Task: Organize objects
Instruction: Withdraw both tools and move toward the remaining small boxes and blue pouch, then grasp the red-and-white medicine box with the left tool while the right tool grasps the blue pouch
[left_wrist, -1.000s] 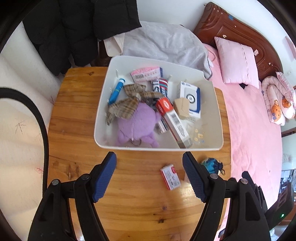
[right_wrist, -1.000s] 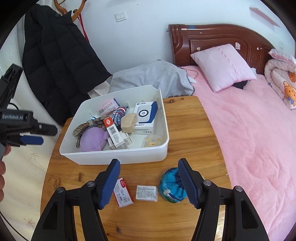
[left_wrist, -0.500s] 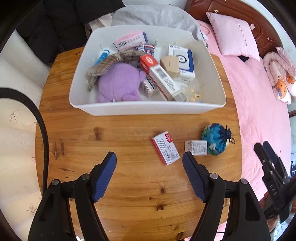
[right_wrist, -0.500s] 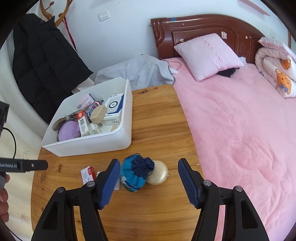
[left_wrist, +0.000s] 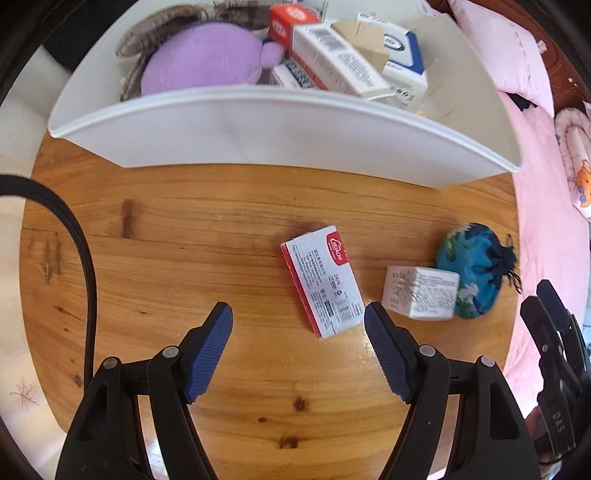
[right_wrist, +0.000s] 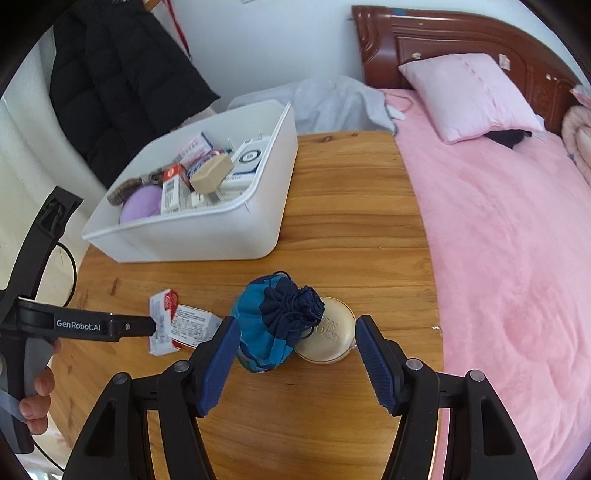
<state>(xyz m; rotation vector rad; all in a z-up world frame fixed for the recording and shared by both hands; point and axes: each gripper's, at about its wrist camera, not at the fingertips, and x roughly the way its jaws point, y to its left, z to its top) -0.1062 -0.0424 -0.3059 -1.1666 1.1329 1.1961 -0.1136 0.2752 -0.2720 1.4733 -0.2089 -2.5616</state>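
Left gripper (left_wrist: 298, 325) has dropped toward red-and-white box (left_wrist: 320, 281), jaws wide

Blue drawstring pouch (right_wrist: 275, 326) between spread right hand-held gripper (right_wrist: 293, 354) fingers

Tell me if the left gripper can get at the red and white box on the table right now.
Probably yes. The left gripper is open, and the red and white box lies flat just ahead of its fingertips on the bare wooden table, with nothing between them.

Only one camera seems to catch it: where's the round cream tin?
Right wrist view: the round cream tin lies on the wooden table, touching the blue drawstring pouch on its right.
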